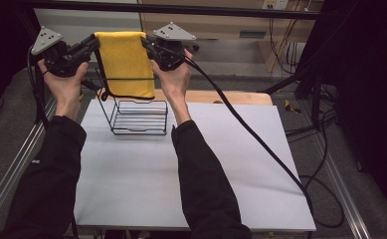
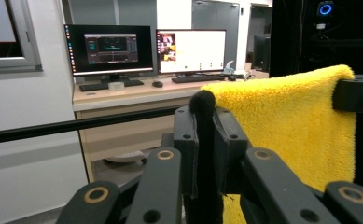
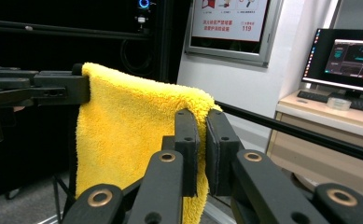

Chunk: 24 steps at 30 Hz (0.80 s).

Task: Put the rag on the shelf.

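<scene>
Two grippers, your left gripper (image 1: 92, 46) and right gripper (image 1: 147, 46), are pinching the yellow towel (image 1: 126, 62) by its top corners. You are holding it stretched above the wire rack (image 1: 139, 117), so hanging it is, I think, not done yet.

A lab: desk monitors (image 2: 146, 49), a framed test table (image 1: 191, 164), trailing cables (image 1: 320, 194).

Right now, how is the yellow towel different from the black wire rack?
The towel is soft, fluffy and bright yellow; the rack is thin black wire you can see through. The towel hangs in the air, pinched at its top corners by the left tongs and right tongs; the rack stands on the white table. Both are at the table's far side, with the towel's lower edge hanging in front of the rack.
</scene>
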Each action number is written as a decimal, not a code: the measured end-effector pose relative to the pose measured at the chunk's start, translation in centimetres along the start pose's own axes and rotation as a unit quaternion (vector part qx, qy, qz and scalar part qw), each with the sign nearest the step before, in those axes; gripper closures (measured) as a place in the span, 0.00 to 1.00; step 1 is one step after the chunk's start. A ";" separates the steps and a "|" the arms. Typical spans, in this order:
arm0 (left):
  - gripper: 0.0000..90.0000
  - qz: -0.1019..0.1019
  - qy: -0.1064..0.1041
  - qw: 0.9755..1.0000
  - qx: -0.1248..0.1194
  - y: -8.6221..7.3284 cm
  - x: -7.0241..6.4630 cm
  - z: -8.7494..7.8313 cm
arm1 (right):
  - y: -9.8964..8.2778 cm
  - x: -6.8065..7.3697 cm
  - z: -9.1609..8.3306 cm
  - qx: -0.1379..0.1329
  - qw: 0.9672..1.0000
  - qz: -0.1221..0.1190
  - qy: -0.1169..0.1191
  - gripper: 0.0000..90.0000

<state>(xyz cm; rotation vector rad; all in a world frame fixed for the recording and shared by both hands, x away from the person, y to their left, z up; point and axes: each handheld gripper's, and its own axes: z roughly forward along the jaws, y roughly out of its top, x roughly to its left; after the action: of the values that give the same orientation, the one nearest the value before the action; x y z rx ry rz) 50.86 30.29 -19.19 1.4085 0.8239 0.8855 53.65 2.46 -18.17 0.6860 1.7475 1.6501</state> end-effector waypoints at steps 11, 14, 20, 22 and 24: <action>0.90 -0.001 -0.007 1.000 0.005 -1.5 -0.4 -1.3 | -1.1 0.6 -0.7 0.008 1.000 0.000 0.009 0.94; 0.90 0.000 -0.008 1.000 0.005 -1.7 -0.5 -1.6 | -1.3 0.7 -0.8 0.008 1.000 0.000 0.012 0.94; 0.90 -0.004 -0.009 1.000 0.008 -2.3 -0.4 -1.9 | -1.8 1.0 -0.8 0.012 1.000 -0.002 0.015 0.94; 0.90 -0.003 -0.012 1.000 0.006 -2.4 -0.3 -2.2 | -1.8 1.2 -0.9 0.011 1.000 -0.006 0.017 0.94; 0.90 -0.003 -0.012 1.000 0.005 -2.5 -0.3 -2.5 | -1.8 1.3 -1.0 0.011 1.000 -0.007 0.020 0.94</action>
<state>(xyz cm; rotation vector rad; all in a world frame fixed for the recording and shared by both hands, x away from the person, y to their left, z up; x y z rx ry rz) 48.60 31.24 -21.68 1.4216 0.8141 0.8603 52.09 2.62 -20.04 0.6531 1.7972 1.6493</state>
